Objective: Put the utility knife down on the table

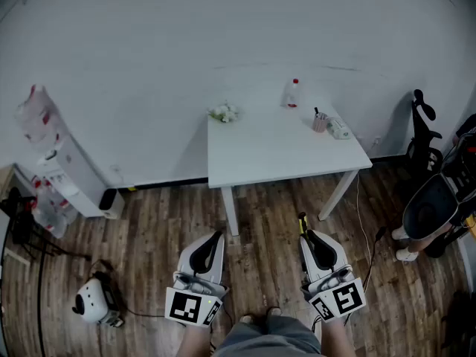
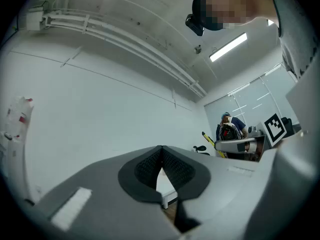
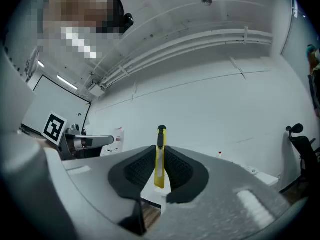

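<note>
— Where's the knife right now?
— Pinched in my right gripper (image 3: 160, 156). The yellow utility knife with the black tip (image 3: 160, 160) stands upright between the jaws, which press on its flat sides, and the black tip rises above them. In the head view it pokes out ahead of that gripper, over the brown wood-plank floor (image 1: 260, 266).
— And your left?
— My left gripper (image 2: 162, 156) has its jaws pressed together with nothing between them. I hold both grippers low, close to my body, side by side and apart.
— The table?
— The white rectangular table (image 1: 275, 155) stands ahead of both grippers, well apart from the knife. Toward its far side I see a small whitish clump (image 1: 224, 113), a clear bottle with a red cap (image 1: 291, 94), a small cup holding dark sticks (image 1: 320, 121) and a pale bundle (image 1: 339, 129) just beside the cup. Beyond that is the plain white wall (image 1: 186, 50), with a black office chair (image 1: 424, 129) off to the right.
</note>
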Demonstrator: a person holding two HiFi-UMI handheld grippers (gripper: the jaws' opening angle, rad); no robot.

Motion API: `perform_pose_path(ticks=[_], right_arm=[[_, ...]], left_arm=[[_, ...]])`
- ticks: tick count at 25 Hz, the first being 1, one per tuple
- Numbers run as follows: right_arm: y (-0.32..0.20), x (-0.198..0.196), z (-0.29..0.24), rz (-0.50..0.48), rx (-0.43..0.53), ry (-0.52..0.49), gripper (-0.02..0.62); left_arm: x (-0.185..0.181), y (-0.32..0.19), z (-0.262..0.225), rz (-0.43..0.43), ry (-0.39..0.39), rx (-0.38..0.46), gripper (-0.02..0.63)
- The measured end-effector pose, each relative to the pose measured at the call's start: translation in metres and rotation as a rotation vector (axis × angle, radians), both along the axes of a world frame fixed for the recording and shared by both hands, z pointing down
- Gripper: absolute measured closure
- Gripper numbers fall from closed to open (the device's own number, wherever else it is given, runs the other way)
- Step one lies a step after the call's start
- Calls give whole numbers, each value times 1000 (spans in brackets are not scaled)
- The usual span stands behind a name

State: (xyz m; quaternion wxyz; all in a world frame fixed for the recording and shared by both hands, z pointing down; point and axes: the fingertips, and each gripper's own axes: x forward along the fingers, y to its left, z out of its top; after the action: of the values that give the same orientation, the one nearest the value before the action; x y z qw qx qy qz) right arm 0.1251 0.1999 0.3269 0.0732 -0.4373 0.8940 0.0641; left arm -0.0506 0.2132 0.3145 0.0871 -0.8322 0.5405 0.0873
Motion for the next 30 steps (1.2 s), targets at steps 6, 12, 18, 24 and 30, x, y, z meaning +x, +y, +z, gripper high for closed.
perform_pose_path(ticks=[6,12,18,24,30], right_arm=[[1,-1,-1,1,6,-2,543],[-3,-7,-2,1,8,3,543],[-9,-13,-3,8,6,3,543],[-13,-16,2,24,8,-23,543],[-32,-12,8,23,-10,-21,541]], left_arm=[[-2,1,-1,-1,3,10,592],[-5,-4,0,3,2,5,592],[-12,-8,0,10,0,0,592],[-21,-12,8,17,-4,-2,592],[-15,-33,10,30,-5,-9,592]])
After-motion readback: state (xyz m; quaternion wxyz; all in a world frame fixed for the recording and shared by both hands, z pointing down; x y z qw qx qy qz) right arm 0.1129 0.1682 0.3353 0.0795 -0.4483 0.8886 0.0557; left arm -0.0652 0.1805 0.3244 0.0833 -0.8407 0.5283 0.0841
